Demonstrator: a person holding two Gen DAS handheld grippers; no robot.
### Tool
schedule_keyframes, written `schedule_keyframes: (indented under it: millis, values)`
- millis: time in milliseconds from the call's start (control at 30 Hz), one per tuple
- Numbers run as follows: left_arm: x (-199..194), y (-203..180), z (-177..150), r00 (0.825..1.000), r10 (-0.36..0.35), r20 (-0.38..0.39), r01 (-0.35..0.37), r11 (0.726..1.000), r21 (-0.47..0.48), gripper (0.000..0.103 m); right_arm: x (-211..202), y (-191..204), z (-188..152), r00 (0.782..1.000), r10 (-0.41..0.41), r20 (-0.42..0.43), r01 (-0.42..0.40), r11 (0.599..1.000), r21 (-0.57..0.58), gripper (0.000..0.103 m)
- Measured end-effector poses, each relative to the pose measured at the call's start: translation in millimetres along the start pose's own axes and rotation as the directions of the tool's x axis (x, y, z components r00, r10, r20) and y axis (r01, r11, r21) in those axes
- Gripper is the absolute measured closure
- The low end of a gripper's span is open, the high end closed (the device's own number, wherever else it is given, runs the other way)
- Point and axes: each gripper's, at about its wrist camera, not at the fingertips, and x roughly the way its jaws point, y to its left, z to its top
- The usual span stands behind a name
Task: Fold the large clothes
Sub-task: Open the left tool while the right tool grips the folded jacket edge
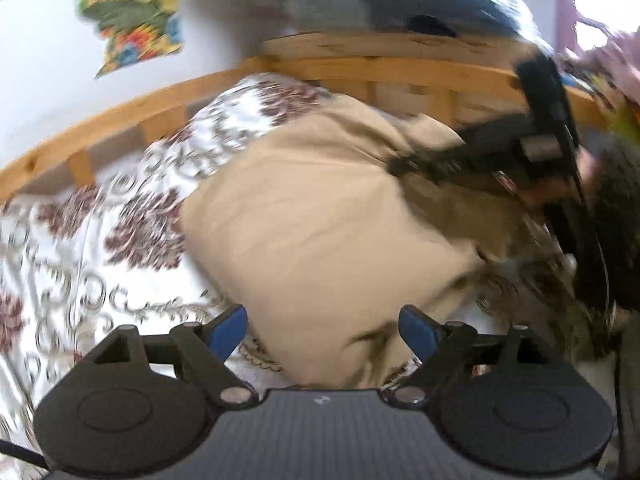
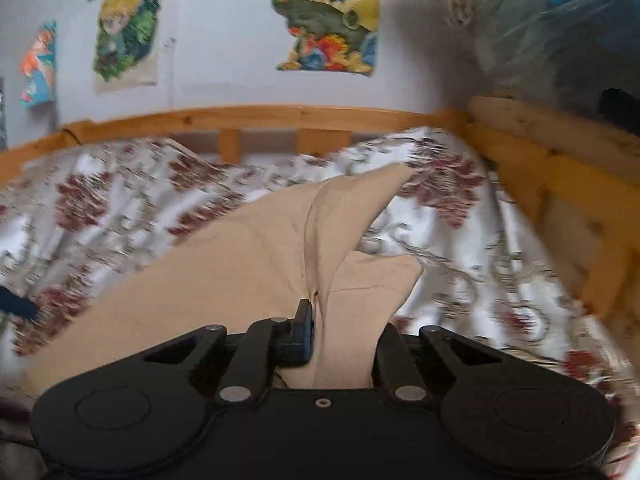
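Beige fabric fills most of what I see: the garment (image 1: 320, 216) lies on a bedspread (image 1: 80, 264) printed with dark red flowers and grey scrolls, on a bed with a wooden rail (image 1: 120, 116) along its far side. My left gripper (image 1: 323, 332) hangs just above the near edge of the cloth with its jaws spread wide, blue pads apart and nothing between them. In that same view the right gripper (image 1: 404, 166) reaches in from the right, its tip at a bunched crease on the far side of the garment; the picture is blurred there, so I cannot make out the fingers themselves.

From the right wrist camera the hold is plainer. The right gripper (image 2: 320, 332) has its jaws pressed together on a ridge of the beige garment (image 2: 224, 264), and the cloth rises in a fold from between the fingers, with one blue pad (image 2: 306, 336) showing against it and the other hidden behind the fabric. A pointed flap of the garment stands up beyond the pinch, and the rest spreads flat to the left over the bedspread (image 2: 480, 248). Colourful posters (image 2: 326, 16) hang on the pale wall above the rail (image 2: 260, 116), and a plastic-wrapped bundle (image 2: 560, 28) sits at the upper right past the bed's corner.
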Motion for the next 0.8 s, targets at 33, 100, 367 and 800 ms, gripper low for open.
schedule_keyframes:
  millis: [33, 100, 367, 800]
  values:
    - [1.0, 7.1, 1.5, 1.0, 0.0, -0.002, 0.0, 0.999, -0.04, 0.014, 4.0, -1.0, -4.6, 1.0, -0.01, -0.01, 0.01, 1.0, -0.005, 0.093]
    - [5.6, 21.2, 2.6, 1.0, -0.01, -0.006, 0.009, 0.989, -0.146, 0.012, 13.0, 0.9, -12.9, 0.999, -0.019, -0.027, 0.018, 0.999, -0.035, 0.093]
    - [39.2, 57.6, -6.8, 0.997, -0.066, -0.038, 0.042, 0.89, -0.453, 0.006, 45.3, 17.2, -32.5, 0.993, -0.103, -0.053, 0.094, 0.984, -0.152, 0.089]
    - [78.1, 60.2, -30.2, 0.981, -0.143, -0.131, 0.049, 0.834, -0.55, 0.009, -5.8, 7.8, -23.2, 0.955, -0.285, 0.078, 0.283, 0.959, 0.032, 0.028]
